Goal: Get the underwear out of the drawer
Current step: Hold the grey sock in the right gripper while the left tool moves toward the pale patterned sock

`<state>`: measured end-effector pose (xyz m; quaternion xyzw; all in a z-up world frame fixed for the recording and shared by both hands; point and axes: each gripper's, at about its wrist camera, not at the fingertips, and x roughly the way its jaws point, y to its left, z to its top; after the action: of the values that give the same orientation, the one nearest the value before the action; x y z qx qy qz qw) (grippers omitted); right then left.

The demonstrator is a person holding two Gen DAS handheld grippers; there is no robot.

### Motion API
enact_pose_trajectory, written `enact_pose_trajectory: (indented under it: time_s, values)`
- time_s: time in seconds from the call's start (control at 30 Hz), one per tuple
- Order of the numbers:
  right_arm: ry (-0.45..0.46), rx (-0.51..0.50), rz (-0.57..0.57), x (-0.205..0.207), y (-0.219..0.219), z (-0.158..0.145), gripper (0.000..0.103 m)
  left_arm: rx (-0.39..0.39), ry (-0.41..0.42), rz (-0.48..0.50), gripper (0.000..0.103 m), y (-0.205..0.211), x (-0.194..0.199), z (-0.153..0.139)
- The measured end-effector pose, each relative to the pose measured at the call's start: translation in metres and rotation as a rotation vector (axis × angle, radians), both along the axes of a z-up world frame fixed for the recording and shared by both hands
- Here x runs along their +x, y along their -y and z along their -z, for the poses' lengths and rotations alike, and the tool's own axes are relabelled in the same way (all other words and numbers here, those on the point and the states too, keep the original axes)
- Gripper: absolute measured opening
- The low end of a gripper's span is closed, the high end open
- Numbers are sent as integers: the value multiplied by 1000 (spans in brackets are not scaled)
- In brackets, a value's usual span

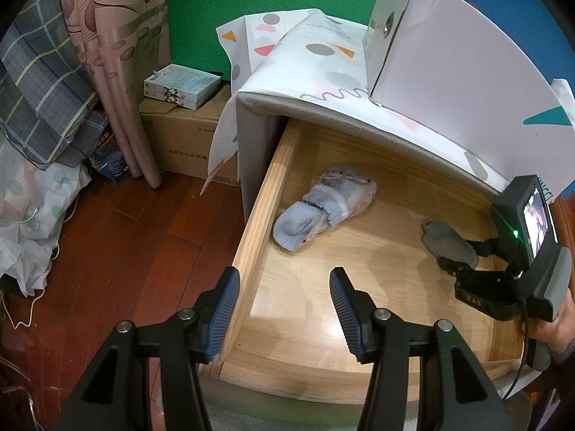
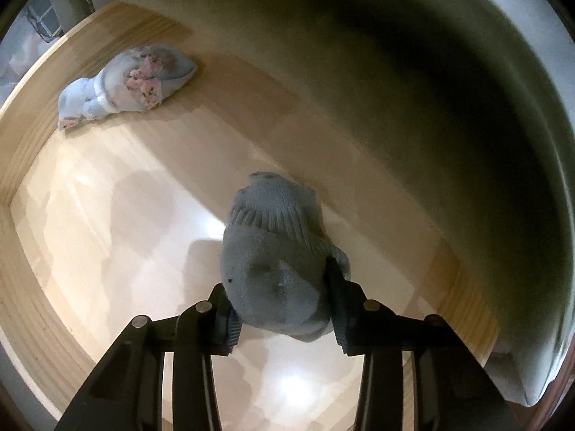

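Main worry here: the right gripper [image 2: 284, 309] had its fingers [image 2: 230, 327] clamped on a rolled grey knitted fabric bundle [image 2: 276, 251], but only on its near end, so most of that soft, ribbed lump stuck out past the grip. Knit like that squashes and slides, so I figured a quick lift could let it slip free or unroll and drop back onto the glossy floor of the pale wooden drawer [image 1: 251, 215]. The bundle sat close to the back of the drawer, right under the overhang of the grey cabinet top, so pulling straight up might have snagged it there.

The actual task pieces, a rolled light-blue and floral-print underwear bundle [image 1: 323, 208], lay well apart from that, near the drawer's left wall, untouched. It looked soft, loosely rolled, with a white elastic band, so it could come undone if pinched on one layer.

The left gripper [image 1: 284, 309] hovered over the drawer's front-left corner, fingers spread wide, holding nothing.
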<state>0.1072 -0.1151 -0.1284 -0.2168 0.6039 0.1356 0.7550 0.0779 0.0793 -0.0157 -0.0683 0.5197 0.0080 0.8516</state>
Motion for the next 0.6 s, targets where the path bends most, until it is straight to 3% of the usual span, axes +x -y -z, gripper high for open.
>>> enact_pose_trajectory:
  time_s: [0.4, 0.6]
  values:
    - [-111, -9, 16, -27, 14, -2, 37, 1, 0, 2, 53, 0, 0, 0]
    - [-192, 6, 89, -38, 19, 0, 36, 4, 3, 3, 53, 0, -1, -1]
